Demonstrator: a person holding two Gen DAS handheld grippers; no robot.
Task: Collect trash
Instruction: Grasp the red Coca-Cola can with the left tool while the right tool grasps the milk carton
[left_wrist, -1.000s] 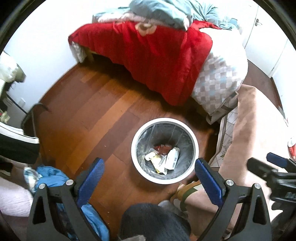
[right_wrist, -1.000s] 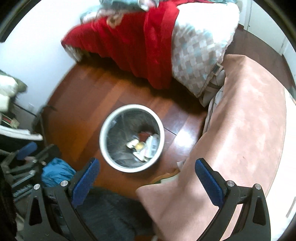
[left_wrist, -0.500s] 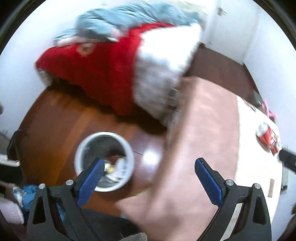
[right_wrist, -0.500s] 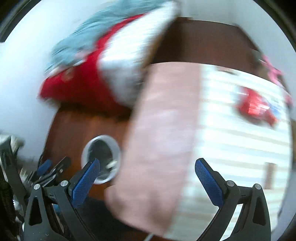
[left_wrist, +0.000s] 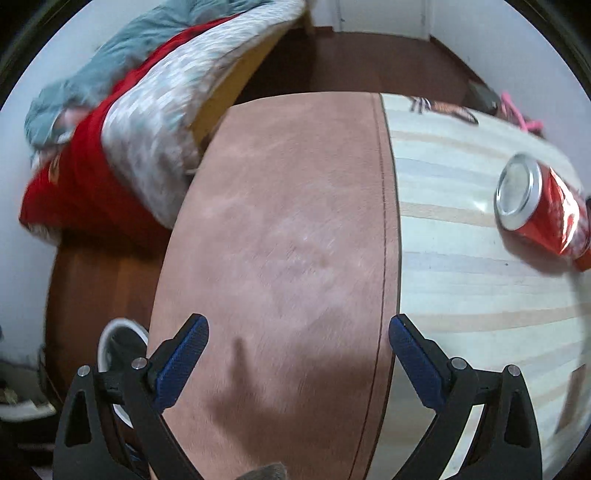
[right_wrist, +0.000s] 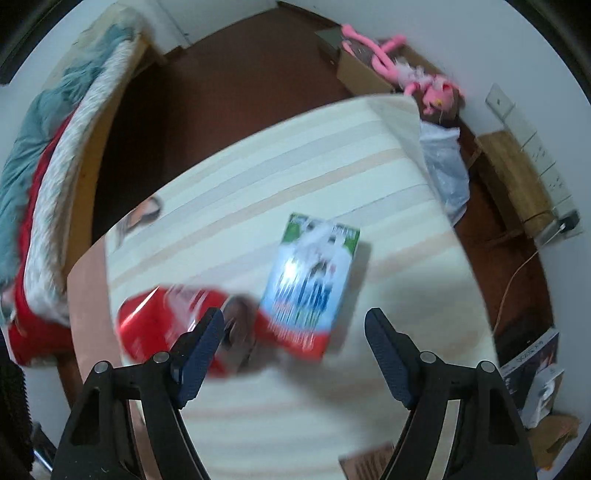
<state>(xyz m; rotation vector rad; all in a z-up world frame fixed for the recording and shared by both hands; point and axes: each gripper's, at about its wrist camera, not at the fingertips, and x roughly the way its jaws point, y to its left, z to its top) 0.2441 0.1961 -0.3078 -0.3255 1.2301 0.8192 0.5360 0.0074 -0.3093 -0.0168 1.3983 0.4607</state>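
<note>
A red soda can (left_wrist: 546, 210) lies on its side on the striped table top, far right in the left wrist view. In the right wrist view the can (right_wrist: 166, 328) is blurred, just left of a blue, white and red carton (right_wrist: 314, 284) lying flat. My right gripper (right_wrist: 293, 354) is open and empty, hovering close above the table just short of the can and carton. My left gripper (left_wrist: 297, 354) is open and empty above the pink cloth (left_wrist: 288, 240). The white trash bin (left_wrist: 110, 343) peeks out at lower left behind the left finger.
A bed with red, checked and grey-blue bedding (left_wrist: 122, 122) stands to the left across the wooden floor (left_wrist: 354, 62). A pink plush toy (right_wrist: 417, 77), a plastic bag (right_wrist: 447, 170) and a wooden stool (right_wrist: 513, 181) lie beyond the table's right side.
Both grippers swung right, away from the trash bin on the floor and over the table. The can and carton came into view. Both stayed open.
</note>
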